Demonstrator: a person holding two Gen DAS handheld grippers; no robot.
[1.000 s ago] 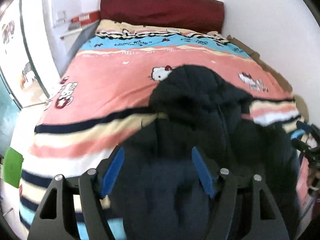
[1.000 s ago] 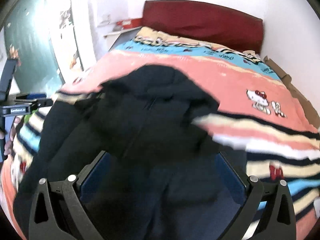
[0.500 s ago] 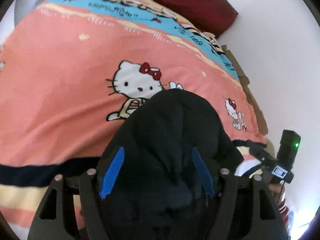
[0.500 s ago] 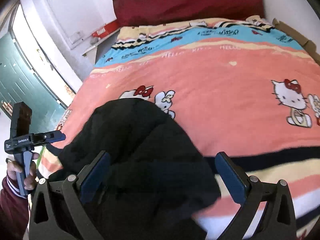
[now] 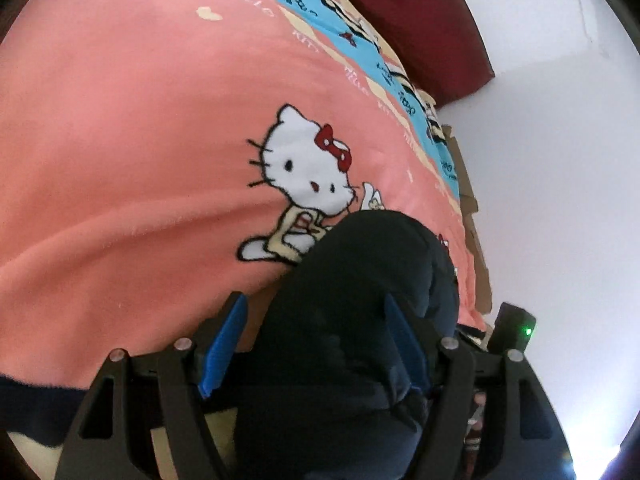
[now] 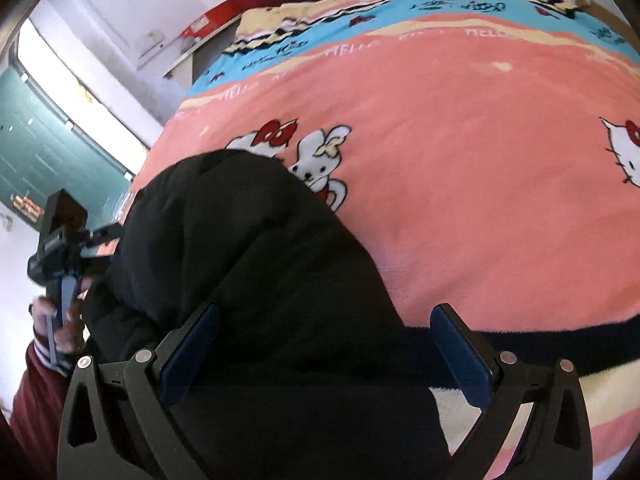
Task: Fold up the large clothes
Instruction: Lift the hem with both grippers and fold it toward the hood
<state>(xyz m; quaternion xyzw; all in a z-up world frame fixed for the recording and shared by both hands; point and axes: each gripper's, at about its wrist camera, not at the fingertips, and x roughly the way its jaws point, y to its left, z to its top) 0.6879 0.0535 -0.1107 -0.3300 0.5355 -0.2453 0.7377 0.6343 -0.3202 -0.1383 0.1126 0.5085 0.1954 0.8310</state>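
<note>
A large black padded jacket point(image 5: 360, 320) lies bunched on the pink Hello Kitty blanket point(image 5: 140, 140) of the bed; it also shows in the right wrist view point(image 6: 260, 280). My left gripper point(image 5: 316, 344) is open, its blue pads on either side of the jacket's folded bulk. My right gripper point(image 6: 326, 352) is open wide over the jacket's right part, its right pad above the blanket's dark stripe. The left gripper point(image 6: 60, 232) and the hand holding it show at the left of the right wrist view. The jacket's lower part is hidden under both grippers.
A dark red headboard cushion point(image 5: 420, 20) stands at the bed's far end against a white wall point(image 5: 560, 160). Cardboard point(image 5: 468, 200) lines the gap between bed and wall. A shelf with red boxes point(image 6: 200, 28) and a green door point(image 6: 48, 148) stand left of the bed.
Both grippers have moved forward and down over the bed, closer to the blanket. The jacket is now bunched into a shorter, doubled heap. Both stay open.
</note>
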